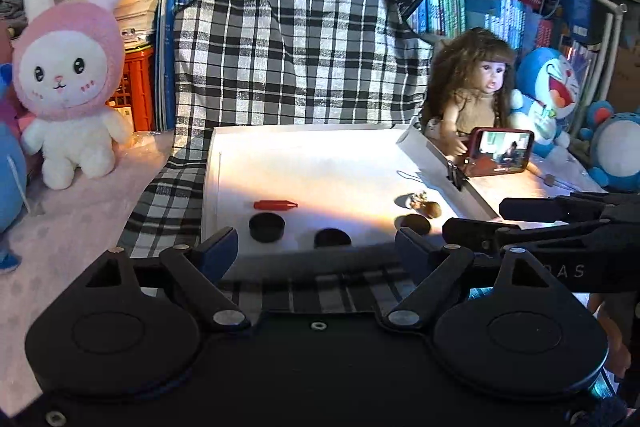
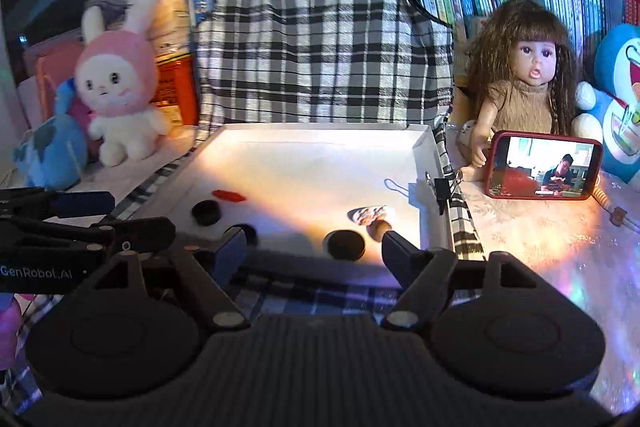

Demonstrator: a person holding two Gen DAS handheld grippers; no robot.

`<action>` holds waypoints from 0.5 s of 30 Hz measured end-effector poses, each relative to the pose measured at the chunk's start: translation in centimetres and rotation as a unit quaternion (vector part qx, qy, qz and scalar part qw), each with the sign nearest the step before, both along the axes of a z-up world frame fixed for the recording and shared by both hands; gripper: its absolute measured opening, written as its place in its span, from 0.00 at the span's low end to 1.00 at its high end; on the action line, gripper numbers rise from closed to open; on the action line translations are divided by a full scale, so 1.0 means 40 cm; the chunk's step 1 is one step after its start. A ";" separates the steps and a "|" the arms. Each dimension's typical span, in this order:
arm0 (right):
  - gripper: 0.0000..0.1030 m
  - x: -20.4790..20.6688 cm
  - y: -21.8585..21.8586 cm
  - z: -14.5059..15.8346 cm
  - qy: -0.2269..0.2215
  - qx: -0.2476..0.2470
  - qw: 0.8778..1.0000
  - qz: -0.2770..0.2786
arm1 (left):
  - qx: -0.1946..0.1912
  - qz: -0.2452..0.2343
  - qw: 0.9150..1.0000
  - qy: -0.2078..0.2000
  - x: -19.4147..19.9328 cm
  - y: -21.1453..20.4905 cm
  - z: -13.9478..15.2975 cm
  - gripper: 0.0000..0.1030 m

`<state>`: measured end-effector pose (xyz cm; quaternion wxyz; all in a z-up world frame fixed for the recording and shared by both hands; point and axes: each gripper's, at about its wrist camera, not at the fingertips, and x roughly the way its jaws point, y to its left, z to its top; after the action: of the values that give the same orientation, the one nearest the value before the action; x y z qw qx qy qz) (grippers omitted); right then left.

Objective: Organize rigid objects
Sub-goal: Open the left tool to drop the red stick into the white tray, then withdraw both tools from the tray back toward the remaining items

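Note:
A shallow white tray [image 1: 211,183] [image 2: 435,167] lies on a checked cloth. In it are a short red stick [image 1: 275,204] [image 2: 228,195], three black round caps [image 1: 266,227] [image 1: 332,238] [image 1: 416,223], a brown nut-like ball [image 1: 433,209] [image 2: 380,227] and a small trinket [image 2: 370,214]. My left gripper [image 1: 316,247] is open at the tray's near edge with nothing between its fingers. My right gripper [image 2: 316,247] is open too, just short of the right-hand cap [image 2: 345,245]. The middle cap [image 2: 245,230] is partly hidden behind a finger.
A pink bunny plush [image 1: 68,79] sits left of the tray. A doll [image 2: 524,83], a red phone [image 2: 544,171] showing a video and a blue plush [image 1: 548,87] stand on the right. A binder clip [image 2: 442,187] grips the tray's right wall. Books line the back.

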<state>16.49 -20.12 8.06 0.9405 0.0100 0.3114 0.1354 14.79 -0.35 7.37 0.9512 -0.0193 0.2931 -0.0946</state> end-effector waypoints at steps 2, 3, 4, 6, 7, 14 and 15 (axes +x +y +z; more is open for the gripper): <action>0.84 -0.034 0.003 -0.004 -0.009 -0.001 1.000 0.004 | -0.001 0.001 1.000 -0.007 -0.039 0.002 -0.007 0.83; 0.84 -0.050 0.004 -0.006 -0.012 -0.001 1.000 0.004 | -0.002 0.002 1.000 -0.011 -0.059 0.002 -0.010 0.84; 0.85 -0.066 0.004 -0.010 -0.015 0.000 1.000 0.004 | -0.002 0.002 1.000 -0.014 -0.079 0.002 -0.015 0.84; 0.85 -0.096 0.003 -0.018 -0.019 0.004 1.000 0.004 | 0.001 0.000 1.000 -0.017 -0.115 0.003 -0.024 0.84; 0.85 -0.109 0.002 -0.023 -0.019 0.005 1.000 0.003 | 0.004 0.000 1.000 -0.019 -0.133 0.004 -0.029 0.84; 0.85 -0.192 0.007 -0.063 -0.012 -0.006 1.000 0.006 | 0.013 0.011 0.999 -0.029 -0.240 0.022 -0.059 0.85; 0.85 -0.203 0.007 -0.067 -0.012 -0.008 1.000 0.007 | 0.013 0.011 0.999 -0.029 -0.252 0.026 -0.063 0.85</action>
<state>8.38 -19.84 5.38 0.9434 -0.0017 0.3011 0.1392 4.69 0.70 4.83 0.9604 -0.0076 0.2666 -0.0804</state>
